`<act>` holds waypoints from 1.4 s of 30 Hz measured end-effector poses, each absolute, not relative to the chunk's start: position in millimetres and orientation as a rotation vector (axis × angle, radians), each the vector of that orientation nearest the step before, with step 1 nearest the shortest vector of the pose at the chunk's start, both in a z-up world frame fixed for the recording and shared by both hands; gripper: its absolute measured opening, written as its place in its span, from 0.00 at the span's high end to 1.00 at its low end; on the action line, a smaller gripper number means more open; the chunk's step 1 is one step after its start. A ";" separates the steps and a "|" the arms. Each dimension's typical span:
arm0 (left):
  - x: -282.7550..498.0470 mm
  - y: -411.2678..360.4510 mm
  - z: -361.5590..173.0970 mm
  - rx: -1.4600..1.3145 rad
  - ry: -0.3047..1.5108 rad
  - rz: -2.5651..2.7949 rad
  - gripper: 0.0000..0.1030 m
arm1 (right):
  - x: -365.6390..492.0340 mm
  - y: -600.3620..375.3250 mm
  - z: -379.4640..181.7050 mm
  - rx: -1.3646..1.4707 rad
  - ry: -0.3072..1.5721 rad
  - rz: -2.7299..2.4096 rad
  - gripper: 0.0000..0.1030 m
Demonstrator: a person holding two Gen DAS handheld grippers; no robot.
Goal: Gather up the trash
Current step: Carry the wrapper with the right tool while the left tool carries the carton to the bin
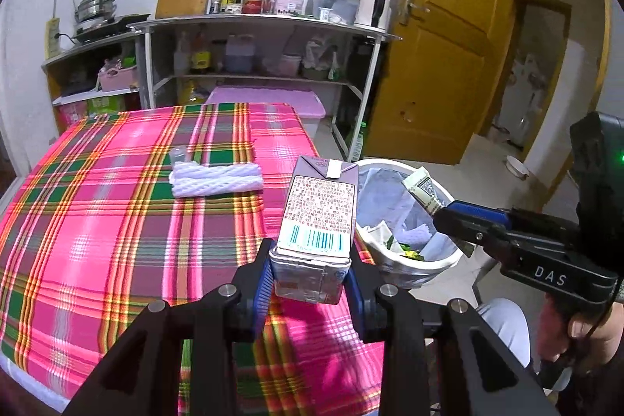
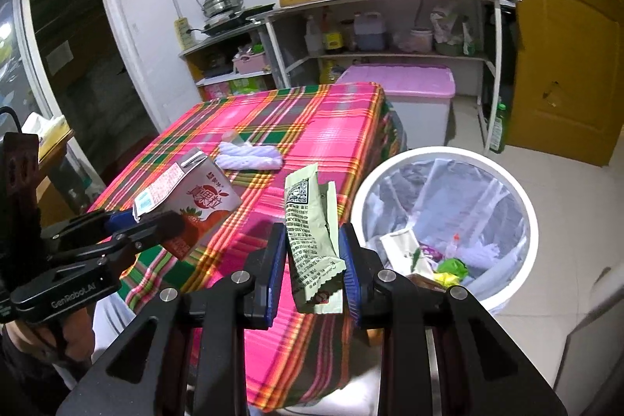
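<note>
Between our left gripper's (image 1: pixel 308 283) jaws sits the purple-grey rectangular drink carton (image 1: pixel 318 217), clamped at its base; stiff, light, likely empty, easily crushed. Our right gripper (image 2: pixel 312 269) pinches the thin pale-green printed snack wrapper (image 2: pixel 312 240) mid-length; limp and slippery. Beyond waits the white round lined bin (image 2: pixel 518 190), and on the plaid-clothed worktop (image 1: pixel 117 201) lies a white foam net sleeve (image 1: pixel 216 179), soft and best pinched across its middle.

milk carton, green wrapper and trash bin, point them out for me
milk carton (image 1: pixel 318 209), left wrist view, on its printed back panel
green wrapper (image 2: pixel 312 240), right wrist view, on its printed middle
trash bin (image 2: pixel 522 199), right wrist view, on its white rim
</note>
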State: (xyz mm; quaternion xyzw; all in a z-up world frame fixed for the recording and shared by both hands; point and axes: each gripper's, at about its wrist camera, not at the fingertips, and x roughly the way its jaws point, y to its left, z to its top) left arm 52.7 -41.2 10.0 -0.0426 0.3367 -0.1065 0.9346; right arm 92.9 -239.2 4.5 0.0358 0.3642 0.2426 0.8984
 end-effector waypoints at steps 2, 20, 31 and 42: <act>55.6 -46.8 9.7 -0.080 0.693 -0.228 0.68 | 93.8 -244.7 3.0 0.081 0.757 0.494 0.72; 94.3 -97.0 -5.9 -0.029 0.739 -0.313 0.68 | 116.4 -293.3 -17.1 0.145 0.794 0.397 0.72; 131.9 -121.8 -26.1 -0.017 0.787 -0.354 0.68 | 136.6 -314.5 -37.6 0.173 0.838 0.348 0.72; 165.7 -142.5 -48.3 -0.014 0.844 -0.400 0.68 | 158.1 -325.0 -60.6 0.190 0.892 0.314 0.72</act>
